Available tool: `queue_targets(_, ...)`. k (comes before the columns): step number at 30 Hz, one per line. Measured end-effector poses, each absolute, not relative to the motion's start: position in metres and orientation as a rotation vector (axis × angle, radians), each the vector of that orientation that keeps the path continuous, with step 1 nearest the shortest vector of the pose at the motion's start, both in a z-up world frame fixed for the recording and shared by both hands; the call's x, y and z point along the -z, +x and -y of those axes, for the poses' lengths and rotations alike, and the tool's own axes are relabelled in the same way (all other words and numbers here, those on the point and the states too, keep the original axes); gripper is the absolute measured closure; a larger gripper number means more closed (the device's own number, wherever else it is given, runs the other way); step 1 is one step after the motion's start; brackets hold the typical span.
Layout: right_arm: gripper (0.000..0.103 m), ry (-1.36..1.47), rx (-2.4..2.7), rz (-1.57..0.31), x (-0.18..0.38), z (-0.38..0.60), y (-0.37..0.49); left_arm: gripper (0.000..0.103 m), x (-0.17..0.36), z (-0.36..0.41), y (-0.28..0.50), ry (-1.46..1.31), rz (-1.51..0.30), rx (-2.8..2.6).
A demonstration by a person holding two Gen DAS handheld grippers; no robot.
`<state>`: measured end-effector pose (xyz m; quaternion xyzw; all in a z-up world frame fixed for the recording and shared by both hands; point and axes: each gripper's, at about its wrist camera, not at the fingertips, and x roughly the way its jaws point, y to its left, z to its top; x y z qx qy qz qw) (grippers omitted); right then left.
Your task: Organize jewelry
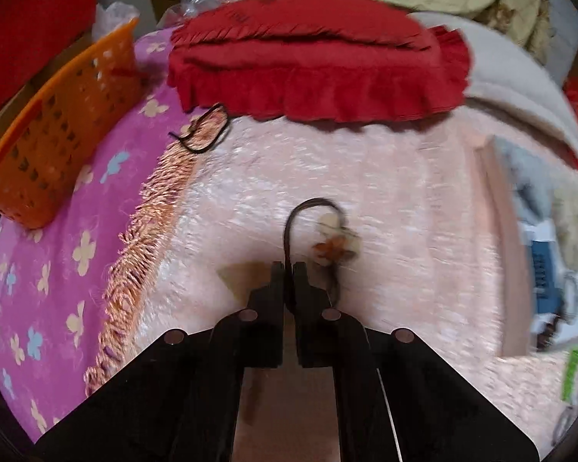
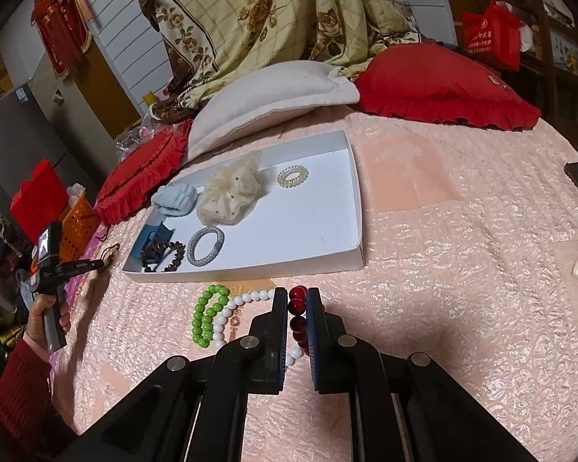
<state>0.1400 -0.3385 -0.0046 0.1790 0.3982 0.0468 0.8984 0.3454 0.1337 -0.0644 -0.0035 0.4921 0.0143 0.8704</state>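
In the left wrist view my left gripper [image 1: 288, 269] is shut on the dark cord of a hair tie with a cream and orange flower charm [image 1: 333, 244], held over the pink bedspread. A second dark cord loop [image 1: 206, 129] lies near the fringe. In the right wrist view my right gripper [image 2: 297, 296] is shut on a red bead bracelet [image 2: 297, 310], just in front of the white tray [image 2: 327, 208]. A green bead bracelet [image 2: 208, 315] and a white bead bracelet [image 2: 231, 315] lie left of it. The tray holds scrunchies [image 2: 231, 188], a coil tie [image 2: 293, 176], a silver bracelet [image 2: 206, 246] and a dark bead bracelet [image 2: 165, 256].
An orange basket [image 1: 54, 134] stands at the left on the purple flowered blanket [image 1: 57, 269]. Red frilled cushions [image 1: 312, 61] and a white pillow [image 2: 266, 96] lie behind. The left hand with its gripper handle [image 2: 52, 288] shows in the right wrist view.
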Motion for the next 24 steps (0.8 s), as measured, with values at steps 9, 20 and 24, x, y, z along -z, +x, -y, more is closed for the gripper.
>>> queue_targets(9, 0.094, 0.387, -0.114, -0.753, -0.024, 0.35, 0.134, 0.1, -0.022, -0.085, 0.291, -0.048, -0.918, 0.226)
queue_targets(20, 0.094, 0.388, -0.141, -0.692, -0.055, 0.363, 0.152, 0.1, -0.08, 0.025, 0.252, 0.01, -0.845, 0.494)
queue_targets(24, 0.094, 0.38, -0.162, -0.707, -0.057, 0.364, 0.176, 0.1, -0.072, 0.073, 0.256, 0.03, -0.871, 0.551)
